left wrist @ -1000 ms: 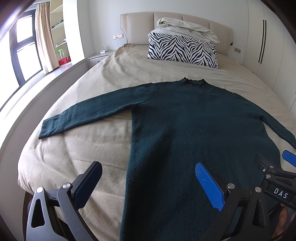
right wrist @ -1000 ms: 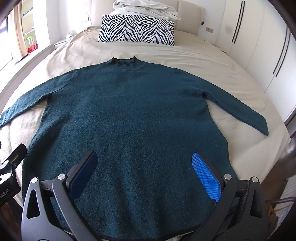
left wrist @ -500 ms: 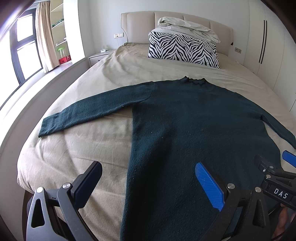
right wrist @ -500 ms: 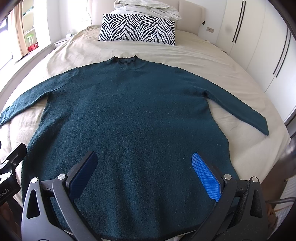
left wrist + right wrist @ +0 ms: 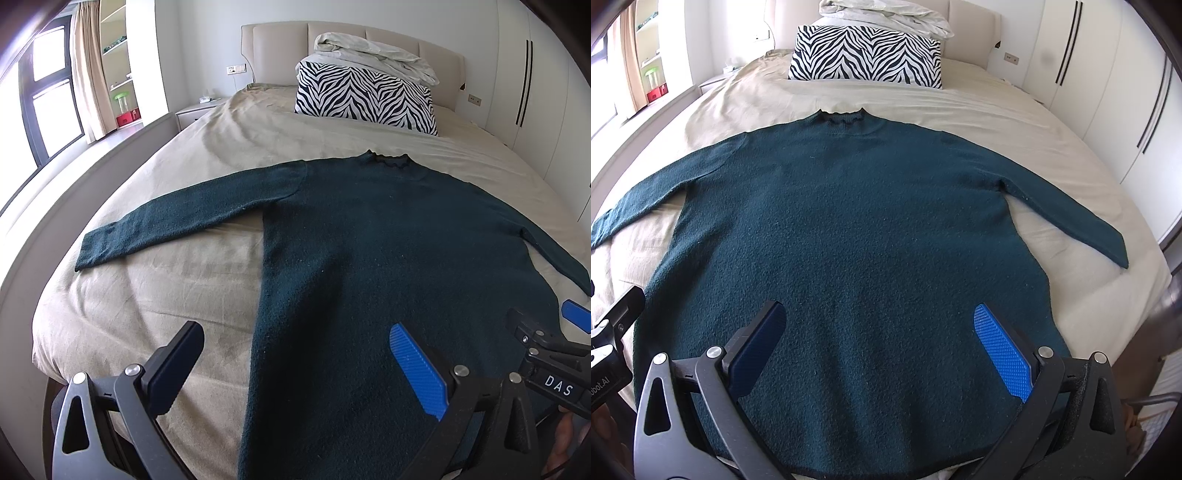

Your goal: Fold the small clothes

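Lying Flat: Sweater Spread on Bed, Both Grippers Empty

Bed: covered in a beige sheet, creased at the near left. It fills most of both views, with a padded headboard at the far end.

Dark green sweater: spread flat and unfolded on the bed, collar toward the far end, hem at the near edge of the bed. Both sleeves are stretched outward. The left sleeve lies on bare sheet and its cuff ends near the left side of the bed. The right sleeve angles to the near right and its cuff ends close to the right edge.

Wardrobe doors: white, with dark vertical handles, along the right wall.

Zebra-print pillow: at the far end, beyond the collar and apart from it, with crumpled pale bedding piled on top.

Window: at the far left, with a curtain beside it.

Left gripper: fingers spread wide, holding nothing, hovering over the sweater's near left side edge; one finger is above bare sheet, the other above the knit.

Right gripper: fingers spread wide, holding nothing, both above the sweater's near lower body, just in from the hem. Contact with the fabric cannot be determined.
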Available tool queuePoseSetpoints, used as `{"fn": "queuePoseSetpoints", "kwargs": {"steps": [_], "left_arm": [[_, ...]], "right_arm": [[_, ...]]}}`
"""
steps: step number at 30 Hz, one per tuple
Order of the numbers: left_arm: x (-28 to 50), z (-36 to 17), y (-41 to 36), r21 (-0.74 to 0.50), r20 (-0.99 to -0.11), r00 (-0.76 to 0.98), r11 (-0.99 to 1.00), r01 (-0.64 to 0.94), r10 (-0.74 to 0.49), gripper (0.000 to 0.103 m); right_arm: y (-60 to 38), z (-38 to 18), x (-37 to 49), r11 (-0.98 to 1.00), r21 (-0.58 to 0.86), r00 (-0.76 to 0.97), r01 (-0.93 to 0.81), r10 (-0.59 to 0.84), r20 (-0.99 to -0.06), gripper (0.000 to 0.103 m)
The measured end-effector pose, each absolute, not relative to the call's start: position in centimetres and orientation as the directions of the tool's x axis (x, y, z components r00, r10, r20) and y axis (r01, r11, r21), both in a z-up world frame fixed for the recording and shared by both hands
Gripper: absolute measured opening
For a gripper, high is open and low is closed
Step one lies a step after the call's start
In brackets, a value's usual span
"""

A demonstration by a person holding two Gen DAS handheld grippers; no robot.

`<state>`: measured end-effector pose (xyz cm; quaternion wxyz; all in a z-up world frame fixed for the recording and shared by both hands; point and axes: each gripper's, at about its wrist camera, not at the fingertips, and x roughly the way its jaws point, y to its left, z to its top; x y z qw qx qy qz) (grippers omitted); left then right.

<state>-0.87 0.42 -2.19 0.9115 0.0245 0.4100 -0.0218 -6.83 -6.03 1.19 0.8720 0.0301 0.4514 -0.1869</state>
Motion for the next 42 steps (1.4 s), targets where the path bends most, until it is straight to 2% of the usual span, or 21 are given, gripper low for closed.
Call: {"fn": "queuePoseSetpoints", "kwargs": {"steps": [15,28,40,42], "left_arm": [[-1.0,-2.3,0.3,0.026,-0.749,0.662,0.998,0.061,-0.021,0.103],[-1.8,-1.1,-0.3,0.041,-0.697,0.716,0.996,0.083,-0.031,0.103],[-1.0,-0.9,-1.8,0.257,-0.604,0.788,0.965,0.047,0.123,0.103],[-0.3,-0.8,-1.8,0.255,-0.606,0.786,0.966,0.05,0.12,0.103]], "right_arm": [[-5.8,0.7,-6.9,0.929,-0.116,0.518,0.351,-0.297,-0.802,0.103],[-6.3,0.3,-6.7,0.93,-0.109,0.508,0.351,-0.287,-0.812,0.103],[-8.5,-0.3,-6.9,0.922,-0.078,0.501,0.379,-0.276,-0.82,0.103],[-9.3,-0.3,-7.0,0.919,-0.064,0.507,0.39,-0.272,-0.818,0.103]]}}
